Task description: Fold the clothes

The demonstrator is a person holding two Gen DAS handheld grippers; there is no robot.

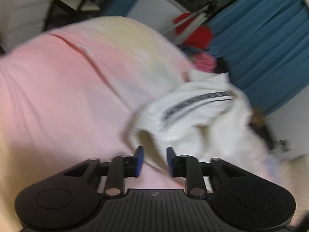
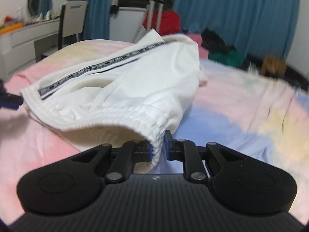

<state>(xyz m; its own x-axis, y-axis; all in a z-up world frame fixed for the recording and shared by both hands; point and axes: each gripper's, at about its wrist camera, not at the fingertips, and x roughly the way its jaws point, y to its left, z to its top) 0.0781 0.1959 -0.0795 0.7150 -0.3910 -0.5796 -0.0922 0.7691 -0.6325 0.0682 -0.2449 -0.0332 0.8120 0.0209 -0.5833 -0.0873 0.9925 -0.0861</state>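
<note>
The white cotton trousers with a ribbed elastic waistband and a dark printed stripe down the side [image 2: 123, 81] lie bunched on the bed, over its pastel bedsheet of pink, pale yellow and soft blue [image 2: 231, 104]. The right gripper [image 2: 158, 147], black with blue pads, is clamped onto the gathered waistband at the near end of the trousers — the elastic is pinched between its two fingers and lifted a little off the sheet, so the waist gapes open like a mouth.

The left gripper [image 1: 155, 161] stands released, its blue pads apart with nothing between them; it hovers just beside the trousers [image 1: 195, 112], near the other end of the waistband, over the pink part of the bedsheet [image 1: 58, 96]. That view is blurred, so finer detail is lost.

Beyond the trousers, at the far edge of the bed, sits a heap of other clothes — red [image 2: 170, 23], black and green [image 2: 226, 58]. Behind them hang teal pleated curtains [image 2: 241, 9], and off to the left of the trousers stands a white chair [image 2: 74, 19] by a long white desk [image 2: 29, 36].
</note>
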